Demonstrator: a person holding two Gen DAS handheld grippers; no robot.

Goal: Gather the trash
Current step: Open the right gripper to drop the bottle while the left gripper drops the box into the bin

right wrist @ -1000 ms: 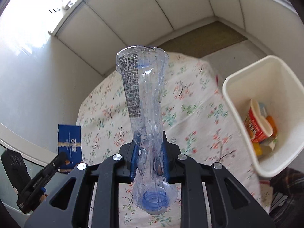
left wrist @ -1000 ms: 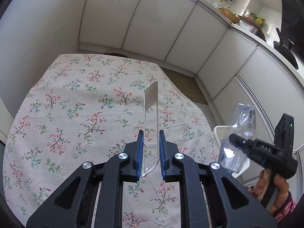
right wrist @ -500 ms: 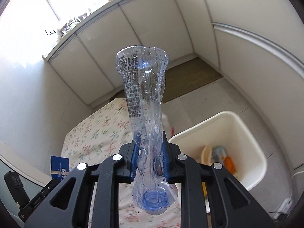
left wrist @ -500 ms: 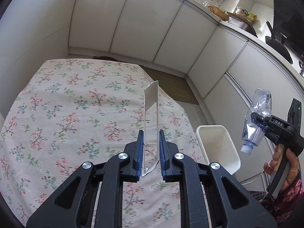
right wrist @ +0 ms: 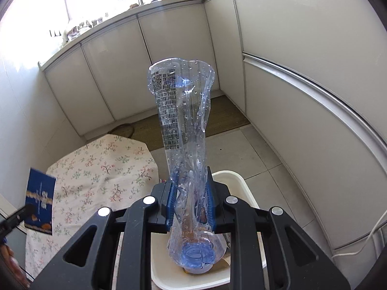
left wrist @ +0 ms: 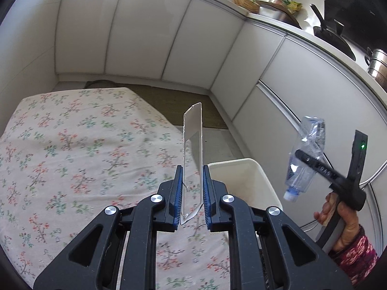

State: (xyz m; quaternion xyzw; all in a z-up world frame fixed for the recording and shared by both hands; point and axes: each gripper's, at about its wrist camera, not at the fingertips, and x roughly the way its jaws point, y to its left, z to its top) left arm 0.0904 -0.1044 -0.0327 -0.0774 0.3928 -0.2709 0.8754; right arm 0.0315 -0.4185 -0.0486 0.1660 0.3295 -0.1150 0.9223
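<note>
My left gripper point(left wrist: 192, 188) is shut on a thin flat package point(left wrist: 192, 145), white on this side; its blue printed side point(right wrist: 40, 193) shows at the left of the right wrist view. It hangs above the table edge beside the white bin point(left wrist: 241, 181). My right gripper point(right wrist: 189, 200) is shut on a crushed clear plastic bottle point(right wrist: 181, 125) with a blue cap, cap end down, directly over the bin point(right wrist: 241, 188). The left wrist view shows the bottle point(left wrist: 304, 159) in the air to the right of the bin.
A table with a floral cloth point(left wrist: 72, 157) lies to the left of the bin. White cabinets point(left wrist: 145, 36) line the walls, with a brown mat point(right wrist: 225, 118) on the tiled floor. A white cable point(right wrist: 372, 236) runs along the right cabinet base.
My right gripper carried the bottle away from the table and over the bin. My left gripper moved right toward the table edge and bin with the package still held.
</note>
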